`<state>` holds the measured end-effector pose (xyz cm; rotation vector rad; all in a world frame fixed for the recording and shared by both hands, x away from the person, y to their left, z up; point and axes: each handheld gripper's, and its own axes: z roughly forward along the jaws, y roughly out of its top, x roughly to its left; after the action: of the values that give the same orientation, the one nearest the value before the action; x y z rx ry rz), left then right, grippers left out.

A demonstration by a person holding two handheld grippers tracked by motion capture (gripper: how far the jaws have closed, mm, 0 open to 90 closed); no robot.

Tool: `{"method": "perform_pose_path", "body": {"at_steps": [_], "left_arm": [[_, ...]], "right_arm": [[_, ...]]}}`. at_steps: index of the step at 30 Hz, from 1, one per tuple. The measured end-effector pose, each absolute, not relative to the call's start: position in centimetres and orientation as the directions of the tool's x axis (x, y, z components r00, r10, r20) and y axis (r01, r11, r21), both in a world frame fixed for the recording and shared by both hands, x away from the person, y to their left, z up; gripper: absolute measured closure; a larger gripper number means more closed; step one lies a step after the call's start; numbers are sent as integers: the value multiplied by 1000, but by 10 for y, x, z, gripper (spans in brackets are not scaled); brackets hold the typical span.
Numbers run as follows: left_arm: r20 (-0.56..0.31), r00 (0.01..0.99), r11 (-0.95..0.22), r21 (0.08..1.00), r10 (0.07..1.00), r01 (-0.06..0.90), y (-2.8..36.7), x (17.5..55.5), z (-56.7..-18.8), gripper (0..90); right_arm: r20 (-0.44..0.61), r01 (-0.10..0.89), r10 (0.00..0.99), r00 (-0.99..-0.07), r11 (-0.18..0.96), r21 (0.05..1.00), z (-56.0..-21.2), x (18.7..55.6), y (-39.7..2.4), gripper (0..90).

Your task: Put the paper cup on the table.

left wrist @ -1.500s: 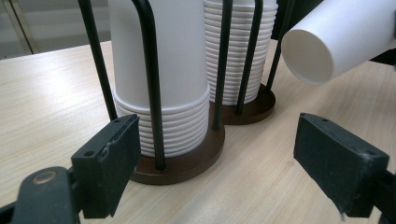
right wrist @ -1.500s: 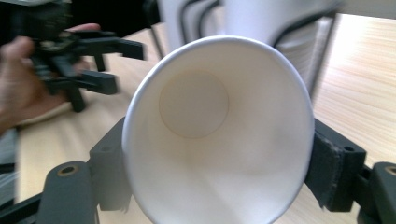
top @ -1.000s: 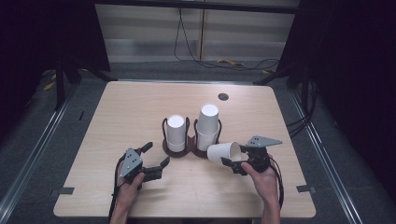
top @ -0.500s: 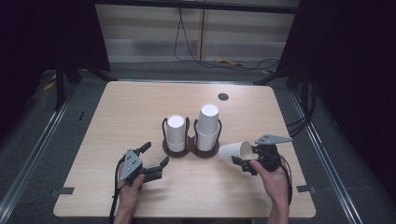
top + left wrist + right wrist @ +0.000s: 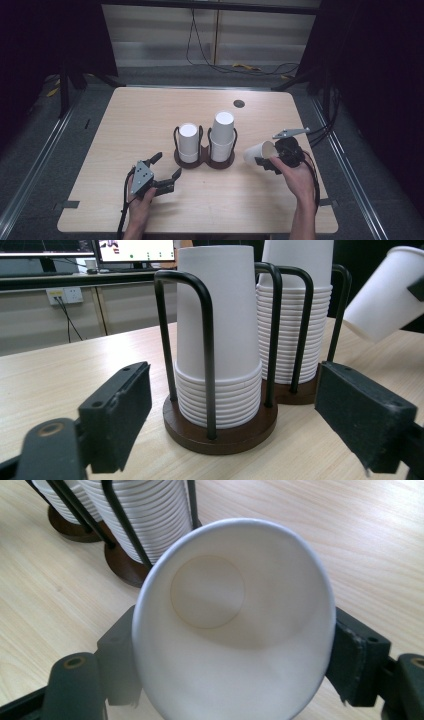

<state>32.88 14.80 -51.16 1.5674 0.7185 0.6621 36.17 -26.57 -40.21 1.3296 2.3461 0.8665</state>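
The table [image 5: 150, 120] carries one landmark: a dark wooden cup holder [image 5: 204, 159] with two wire-caged bays, standing near the table's centre. Its left bay holds the shorter cup stack [image 5: 188, 142], its right bay the taller cup stack [image 5: 222, 135].

Progress, as judged: one paper cup [image 5: 255, 152] is out of the holder and in hand; where it goes is not yet shown. It lies tilted, just right of the holder, off the tabletop, apart from both stacks.

The right gripper [image 5: 272, 161] is closed on this cup, its jaws pressing the wall from both sides near the rim, which is slightly ovalled.

The left gripper [image 5: 165, 172] sits front-left of the holder, jaws spread wide and holding nothing, aimed at the left bay.

Clearance: bare tabletop lies behind and on both sides of the holder. The right table edge is near the right gripper.
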Motion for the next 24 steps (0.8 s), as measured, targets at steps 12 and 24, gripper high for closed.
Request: {"method": "perform_pose_path", "body": {"at_steps": [12,24], "left_arm": [[-3,652,-64,995,758,80,150,330,-512,154],[-18,631,-18,999,776,49,154,326,-514,156]], "right_arm": [[-44,718,849,-527,472,511,-387,389,-263,228],[-88,761,828,-554,546,351,-395,417,-254,220]]}}
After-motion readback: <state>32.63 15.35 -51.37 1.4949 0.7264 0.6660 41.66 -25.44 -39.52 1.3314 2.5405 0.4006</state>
